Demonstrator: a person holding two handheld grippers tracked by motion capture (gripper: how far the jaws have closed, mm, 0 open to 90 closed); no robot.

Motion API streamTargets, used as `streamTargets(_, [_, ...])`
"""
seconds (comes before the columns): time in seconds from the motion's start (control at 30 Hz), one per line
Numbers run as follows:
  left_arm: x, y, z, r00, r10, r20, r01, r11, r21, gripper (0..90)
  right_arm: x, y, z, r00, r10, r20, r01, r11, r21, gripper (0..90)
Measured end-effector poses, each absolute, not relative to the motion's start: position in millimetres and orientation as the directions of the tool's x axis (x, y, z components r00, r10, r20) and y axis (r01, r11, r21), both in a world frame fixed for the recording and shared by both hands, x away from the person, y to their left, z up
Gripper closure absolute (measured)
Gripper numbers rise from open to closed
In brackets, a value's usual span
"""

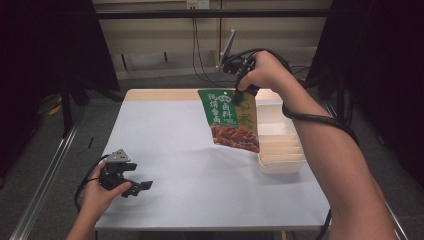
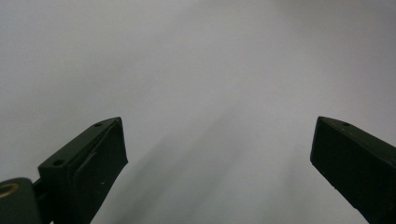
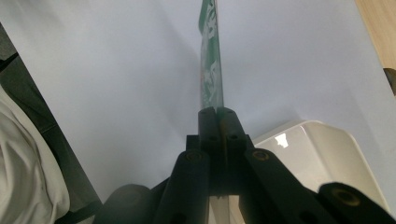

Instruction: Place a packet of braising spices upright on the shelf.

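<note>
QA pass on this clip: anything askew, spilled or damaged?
Nothing spilled or damaged. The green and red printed food pouch hangs tilted from the right tool, pinched at its top edge, above the white slotted plastic rack. The left tool rests open.

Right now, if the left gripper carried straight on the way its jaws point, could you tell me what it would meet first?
Most likely the table. The left gripper stands open with nothing between its jaws, and bare white tabletop lies ahead; how far ahead is hard to judge.
</note>
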State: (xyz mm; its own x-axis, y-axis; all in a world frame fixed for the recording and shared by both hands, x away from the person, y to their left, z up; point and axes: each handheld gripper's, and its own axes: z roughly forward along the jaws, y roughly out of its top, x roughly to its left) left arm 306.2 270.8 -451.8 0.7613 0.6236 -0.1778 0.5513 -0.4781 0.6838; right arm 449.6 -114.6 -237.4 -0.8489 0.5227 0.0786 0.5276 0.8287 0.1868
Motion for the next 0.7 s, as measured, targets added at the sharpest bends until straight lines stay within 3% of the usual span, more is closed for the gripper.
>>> streamTargets(0.7, [306.9, 269.8, -452.3, 0.761, 0.623, -0.182, 0.552, -0.474, 0.686, 3.5, 457.7, -128.3, -202.0, -0.831, 0.552, 0.065, 0.553, 0.81, 0.193, 90.0])
